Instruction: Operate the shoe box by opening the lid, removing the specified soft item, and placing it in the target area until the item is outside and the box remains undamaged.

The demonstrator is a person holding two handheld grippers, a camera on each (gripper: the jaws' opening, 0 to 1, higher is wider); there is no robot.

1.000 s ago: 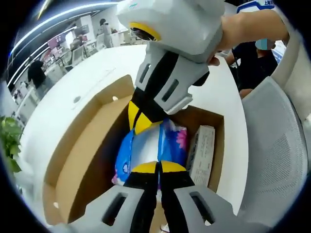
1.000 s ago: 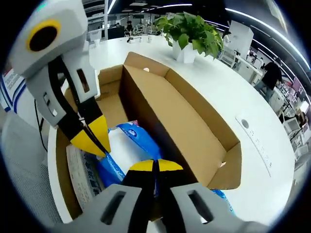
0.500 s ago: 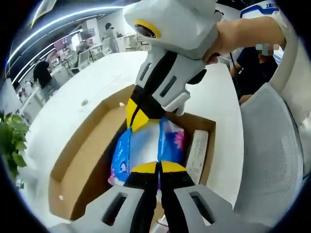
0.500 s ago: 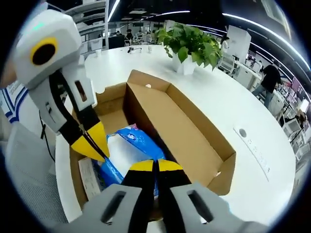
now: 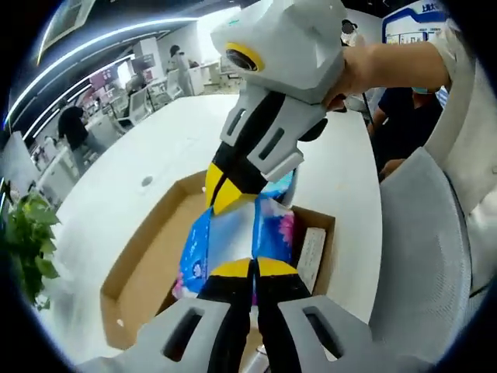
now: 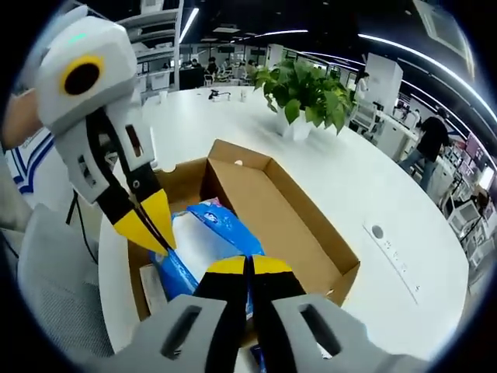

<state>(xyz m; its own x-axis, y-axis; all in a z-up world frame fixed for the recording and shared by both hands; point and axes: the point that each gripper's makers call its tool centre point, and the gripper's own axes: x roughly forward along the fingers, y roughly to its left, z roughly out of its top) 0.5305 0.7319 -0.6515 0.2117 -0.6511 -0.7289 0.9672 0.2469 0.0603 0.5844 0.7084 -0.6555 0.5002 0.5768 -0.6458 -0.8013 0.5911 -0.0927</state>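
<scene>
A soft blue and white pack (image 5: 231, 233) with a pink flower print hangs above the open cardboard shoe box (image 5: 147, 268). My left gripper (image 5: 252, 269) is shut on its near edge. My right gripper (image 5: 225, 199) reaches in from above and is shut on the far edge. In the right gripper view the pack (image 6: 203, 233) stretches between my right gripper (image 6: 248, 266) and my left gripper (image 6: 150, 226). The box (image 6: 272, 211) lies below on the white table, lid folded open beside it.
A flat white paper-wrapped item (image 5: 311, 256) stays inside the box. A grey mesh chair (image 5: 423, 256) stands close to the table edge. A potted plant (image 6: 307, 81) sits at the far side of the round white table (image 6: 388, 186). People stand in the background.
Both grippers have risen with the pack held between them. The box looks smaller and lies farther below than one second ago.
</scene>
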